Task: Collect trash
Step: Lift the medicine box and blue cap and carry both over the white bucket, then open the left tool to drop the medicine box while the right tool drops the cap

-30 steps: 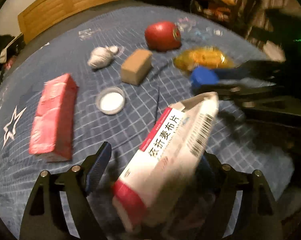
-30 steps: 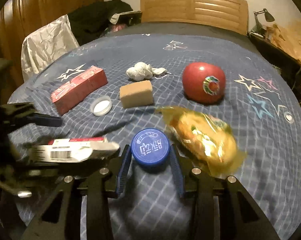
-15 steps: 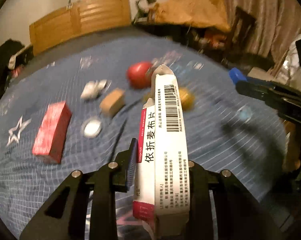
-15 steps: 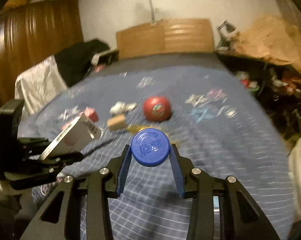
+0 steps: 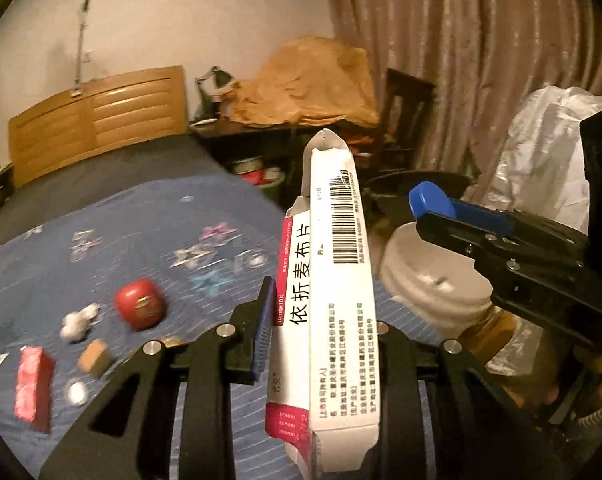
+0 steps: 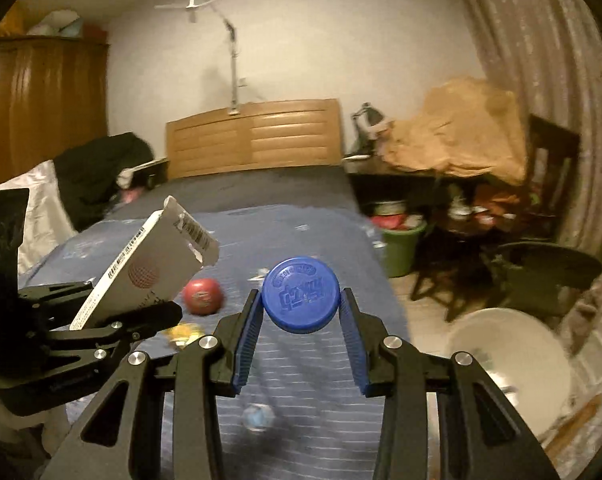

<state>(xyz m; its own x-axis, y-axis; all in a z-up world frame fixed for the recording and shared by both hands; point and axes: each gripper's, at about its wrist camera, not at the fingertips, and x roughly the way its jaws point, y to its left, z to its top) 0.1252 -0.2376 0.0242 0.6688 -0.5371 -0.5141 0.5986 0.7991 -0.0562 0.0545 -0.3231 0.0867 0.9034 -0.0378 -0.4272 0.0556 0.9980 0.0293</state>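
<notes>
A dim bedroom: a bed under a blue star-print cover (image 5: 149, 240), a wooden headboard (image 6: 253, 136) at 12 o'clock, brown curtains at 2 o'clock. Blur smears the things left on the cover: a red apple (image 5: 141, 309), a crumpled tissue (image 5: 79, 322), a tan block (image 5: 95, 358), a red box (image 5: 33, 384) and a small white lid (image 5: 77, 392), all at about 9 o'clock in the left view. A yellow wrapper (image 6: 183, 333) is half hidden behind the left tool. The pale round bin (image 6: 509, 364) at 4 o'clock is blurred and its rim partly cut off.

The left gripper (image 5: 321, 316) points slightly downward, pinching an upright medicine carton (image 5: 329, 300) that hides its right pad. The right gripper (image 6: 300, 308), angled likewise, clamps a blue bottle cap (image 6: 300, 294) by its edges.
</notes>
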